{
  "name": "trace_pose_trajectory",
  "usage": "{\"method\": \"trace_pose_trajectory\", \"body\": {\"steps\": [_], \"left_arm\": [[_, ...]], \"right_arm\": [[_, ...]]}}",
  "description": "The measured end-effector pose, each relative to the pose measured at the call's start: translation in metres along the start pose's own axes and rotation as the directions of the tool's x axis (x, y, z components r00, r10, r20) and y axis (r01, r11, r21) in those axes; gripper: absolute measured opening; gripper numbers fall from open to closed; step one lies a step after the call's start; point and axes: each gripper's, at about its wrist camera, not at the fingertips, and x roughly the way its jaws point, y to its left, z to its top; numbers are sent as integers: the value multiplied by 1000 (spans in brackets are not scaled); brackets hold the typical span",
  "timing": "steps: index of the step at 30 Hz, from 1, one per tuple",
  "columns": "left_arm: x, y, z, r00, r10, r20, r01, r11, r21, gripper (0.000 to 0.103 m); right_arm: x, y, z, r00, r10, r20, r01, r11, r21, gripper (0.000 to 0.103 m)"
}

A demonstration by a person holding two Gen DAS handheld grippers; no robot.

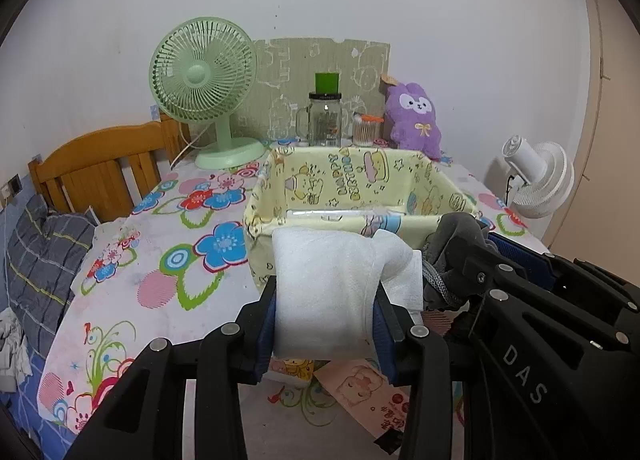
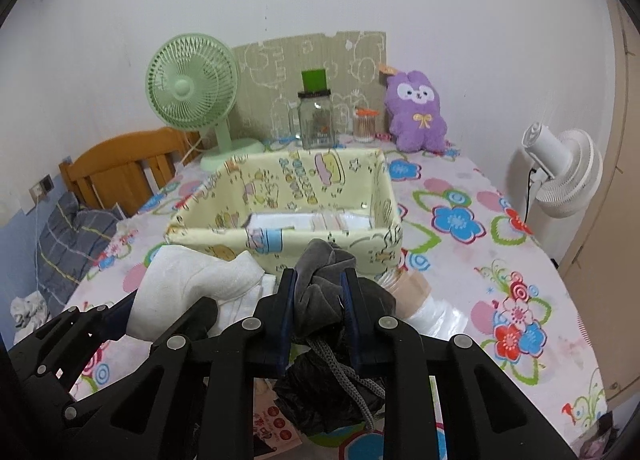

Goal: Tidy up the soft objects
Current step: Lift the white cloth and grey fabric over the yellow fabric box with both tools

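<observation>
the white towel (image 1: 332, 288) is fluffy and folded into a thick soft pad, and it sits squeezed between the pads of my left claw (image 1: 326, 314), lifted clear of the cloth below. my left jaws are pressed in on both of its sides, so it bulges up over them. just to the right of that claw, my right claw (image 2: 320, 300) pinches a bunched grey velvet garment (image 2: 320, 280), crumpled and slack, with a braided grey cord (image 2: 352, 380) dangling from under the jaws. both bundles hang side by side, nearly touching. straight ahead of both claws stands the pale yellow fabric bin (image 2: 280, 227), boxy, with cartoon prints and floppy walls; flat folded pieces already lie on its floor. under everything is the flowered tablecloth (image 1: 160, 260), smooth and glossy. beyond the bin, a ribbed green fan (image 1: 202, 73), a glass jar (image 1: 325, 119) and a purple plush toy (image 1: 416, 115) line the wall.
</observation>
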Motion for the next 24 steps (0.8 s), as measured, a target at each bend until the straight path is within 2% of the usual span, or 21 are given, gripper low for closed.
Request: {"method": "trace_pose_trajectory", "body": {"steps": [24], "left_arm": [[-30,-13,44,996,-2,87,1,1000,15,43]], "right_arm": [[-37,-6,41,994,9,105,-9,1000,2,25]]}}
